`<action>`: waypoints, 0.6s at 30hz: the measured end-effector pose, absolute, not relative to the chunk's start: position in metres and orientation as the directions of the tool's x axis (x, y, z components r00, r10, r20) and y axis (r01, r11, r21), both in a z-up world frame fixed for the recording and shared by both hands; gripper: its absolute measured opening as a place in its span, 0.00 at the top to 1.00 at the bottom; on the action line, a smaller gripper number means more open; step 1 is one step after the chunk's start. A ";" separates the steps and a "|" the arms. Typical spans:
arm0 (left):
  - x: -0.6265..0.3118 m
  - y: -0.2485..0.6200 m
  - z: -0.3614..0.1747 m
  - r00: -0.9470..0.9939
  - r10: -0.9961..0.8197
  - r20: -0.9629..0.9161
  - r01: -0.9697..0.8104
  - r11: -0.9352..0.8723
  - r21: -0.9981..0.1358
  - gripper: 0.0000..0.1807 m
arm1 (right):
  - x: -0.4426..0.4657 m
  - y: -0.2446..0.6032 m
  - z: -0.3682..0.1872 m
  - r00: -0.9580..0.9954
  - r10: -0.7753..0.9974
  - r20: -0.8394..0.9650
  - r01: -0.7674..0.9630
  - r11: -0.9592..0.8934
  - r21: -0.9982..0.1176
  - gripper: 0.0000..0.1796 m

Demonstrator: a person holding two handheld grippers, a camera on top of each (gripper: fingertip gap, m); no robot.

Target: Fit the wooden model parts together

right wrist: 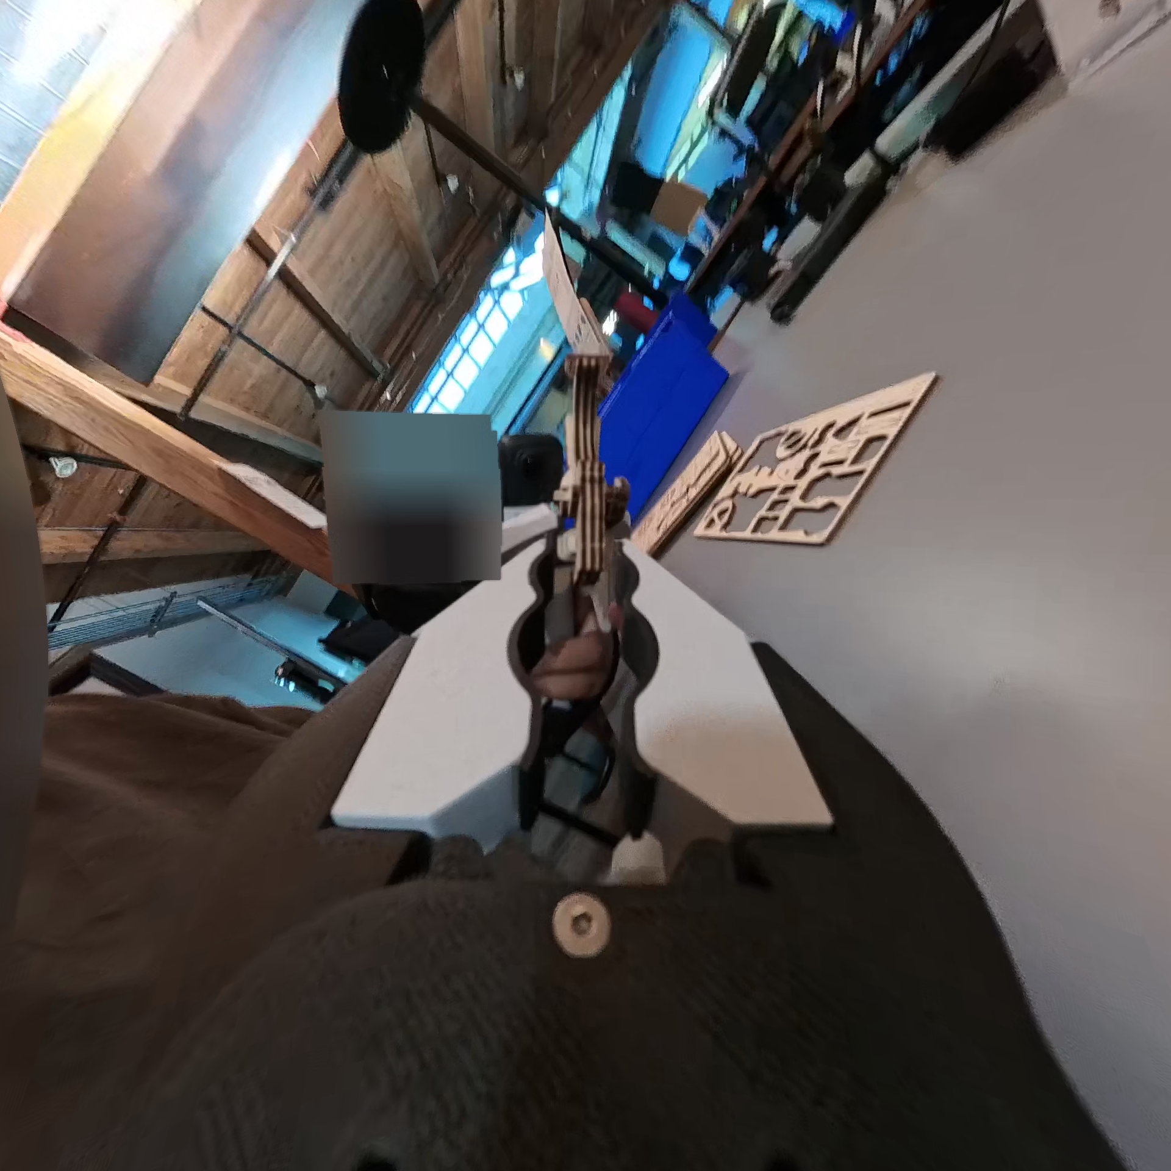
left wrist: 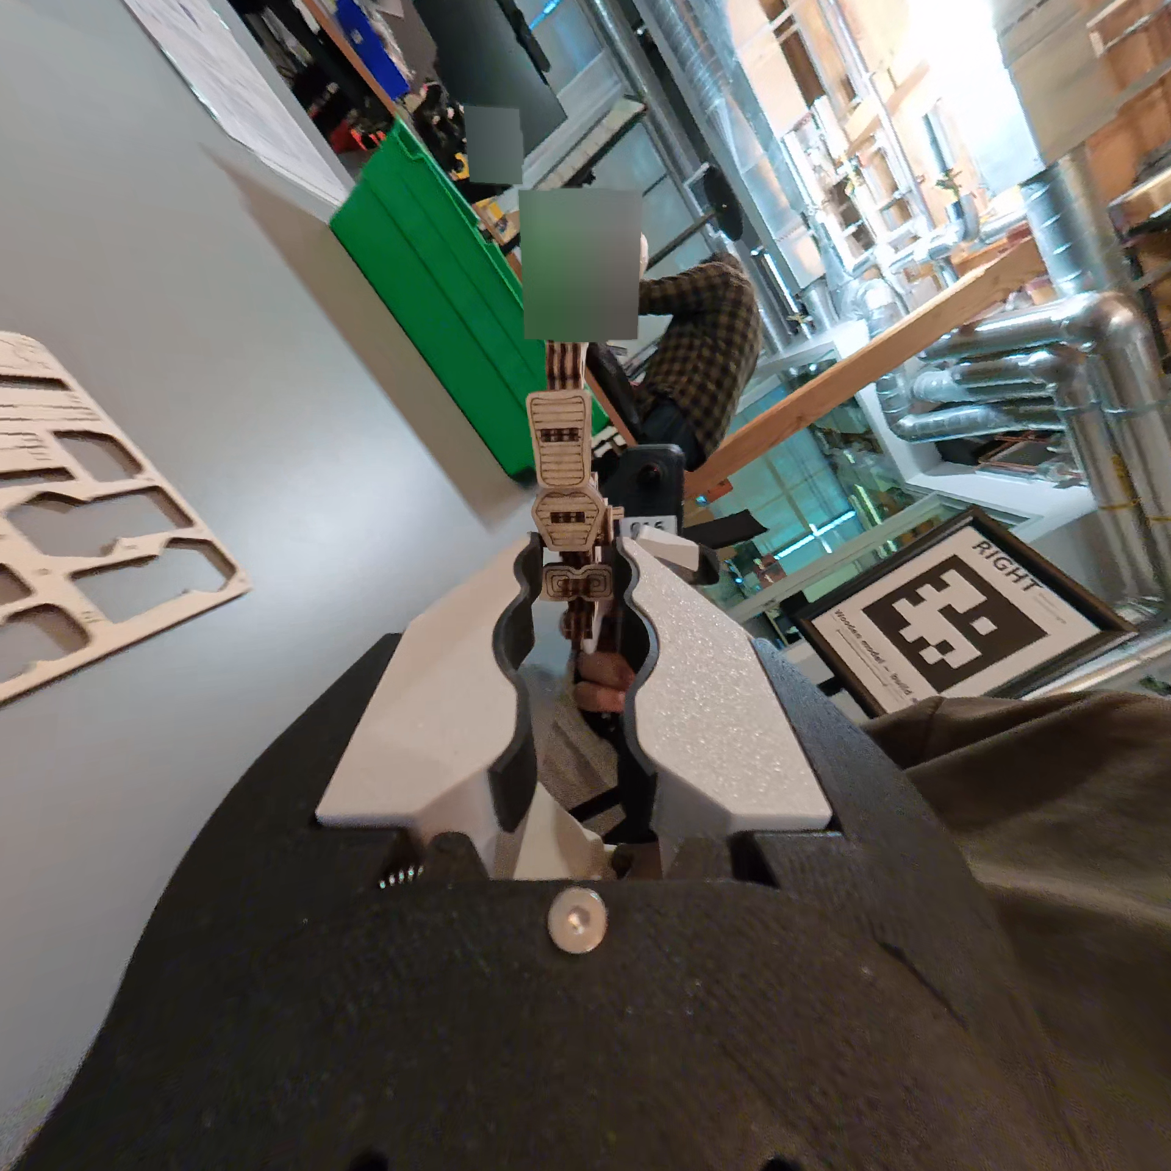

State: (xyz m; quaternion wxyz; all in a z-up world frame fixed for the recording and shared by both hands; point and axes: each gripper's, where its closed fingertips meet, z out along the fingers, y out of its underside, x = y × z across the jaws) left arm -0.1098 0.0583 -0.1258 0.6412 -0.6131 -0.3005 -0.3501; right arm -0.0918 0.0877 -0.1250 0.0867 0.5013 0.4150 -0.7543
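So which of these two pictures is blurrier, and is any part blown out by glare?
Right wrist view: blurrier overall, with the wooden model and the cut-out sheet soft and the rafters smeared. Left wrist view: crisper on the model, but the upper right by the shelving is washed out white. Both bend straight lines, as wide-angle lenses do.

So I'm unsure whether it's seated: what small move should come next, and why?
Probably a short, gentle squeeze of the two grippers toward each other. Both the left gripper and right gripper clamp the wooden model in mid-air, facing one another; the joint itself is hidden.
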 end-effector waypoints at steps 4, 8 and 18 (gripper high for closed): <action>-0.125 0.052 -0.133 0.604 0.001 0.797 0.797 0.014 -0.604 0.90 | -0.084 0.092 -0.137 -0.521 0.441 -0.730 0.591 -0.431 -0.682 1.00; -0.133 0.049 -0.141 0.634 0.052 0.772 0.773 -0.002 -0.635 0.90 | -0.074 0.082 -0.162 -0.584 0.686 -0.433 0.574 -0.028 -0.818 0.91; -0.130 0.051 -0.148 0.615 0.042 0.788 0.789 -0.030 -0.614 0.90 | -0.053 0.064 -0.218 -0.678 0.733 -0.047 0.559 0.474 -0.680 0.88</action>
